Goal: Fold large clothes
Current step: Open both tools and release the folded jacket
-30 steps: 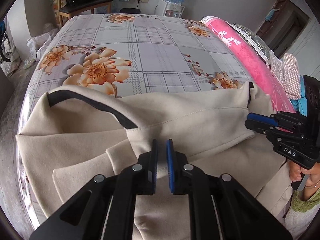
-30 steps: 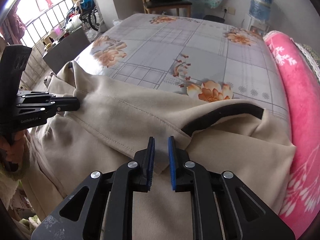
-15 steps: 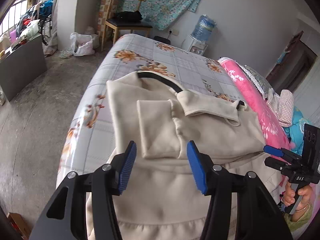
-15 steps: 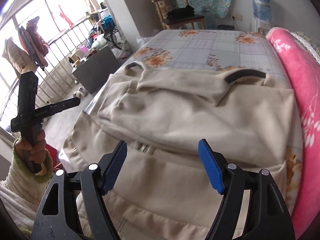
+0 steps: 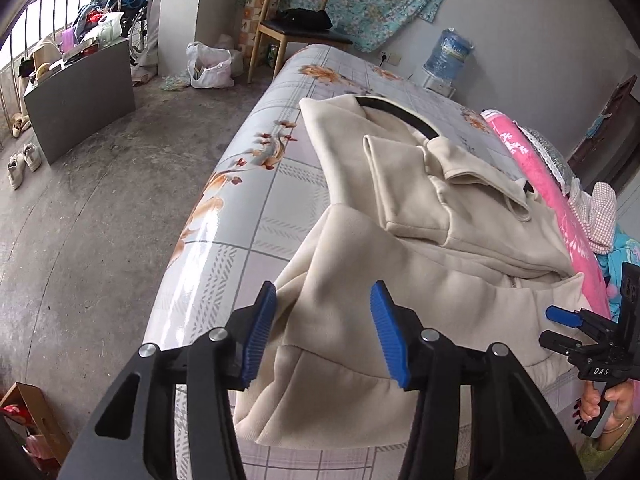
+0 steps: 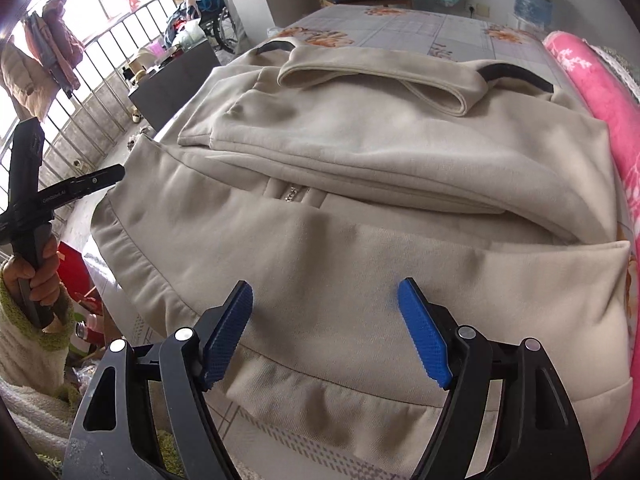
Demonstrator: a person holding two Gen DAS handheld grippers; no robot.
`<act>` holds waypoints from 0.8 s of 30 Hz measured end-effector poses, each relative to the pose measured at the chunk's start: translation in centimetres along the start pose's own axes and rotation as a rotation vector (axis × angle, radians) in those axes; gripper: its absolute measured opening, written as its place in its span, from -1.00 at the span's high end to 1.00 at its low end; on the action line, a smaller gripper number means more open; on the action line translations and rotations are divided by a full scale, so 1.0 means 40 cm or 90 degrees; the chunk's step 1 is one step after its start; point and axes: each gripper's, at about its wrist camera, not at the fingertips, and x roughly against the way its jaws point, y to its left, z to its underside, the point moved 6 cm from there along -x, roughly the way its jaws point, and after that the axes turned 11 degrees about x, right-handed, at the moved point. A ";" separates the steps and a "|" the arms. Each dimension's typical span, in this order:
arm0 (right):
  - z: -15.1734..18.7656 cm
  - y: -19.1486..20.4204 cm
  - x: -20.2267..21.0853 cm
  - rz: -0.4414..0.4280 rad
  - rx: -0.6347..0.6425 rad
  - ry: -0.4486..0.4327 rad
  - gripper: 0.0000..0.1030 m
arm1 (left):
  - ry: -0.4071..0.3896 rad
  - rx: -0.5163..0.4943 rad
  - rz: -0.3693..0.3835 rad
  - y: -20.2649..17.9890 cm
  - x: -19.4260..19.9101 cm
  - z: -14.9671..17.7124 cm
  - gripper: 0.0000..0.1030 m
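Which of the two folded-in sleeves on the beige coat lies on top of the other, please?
The sleeve lying crosswise near the collar sits on top, its open cuff facing right; the other sleeve runs beneath it toward the hem.

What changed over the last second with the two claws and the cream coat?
Both claws let go: the left claw and right claw were pinched on the folded-in sleeves of the cream coat, then opened and drew back toward its near hem, nothing between their pads now. The coat stays on the floral bed, sleeves folded across.
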 end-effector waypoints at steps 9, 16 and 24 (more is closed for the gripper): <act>-0.006 0.008 -0.010 0.019 0.012 0.011 -0.41 | 0.041 0.016 0.050 0.022 -0.037 -0.026 0.23; -0.003 0.008 -0.011 0.024 0.012 0.005 -0.44 | 0.057 0.020 0.093 0.024 -0.041 -0.032 0.24; -0.003 0.010 -0.011 0.029 0.012 0.009 -0.44 | 0.040 0.016 0.190 -0.015 -0.020 -0.051 0.32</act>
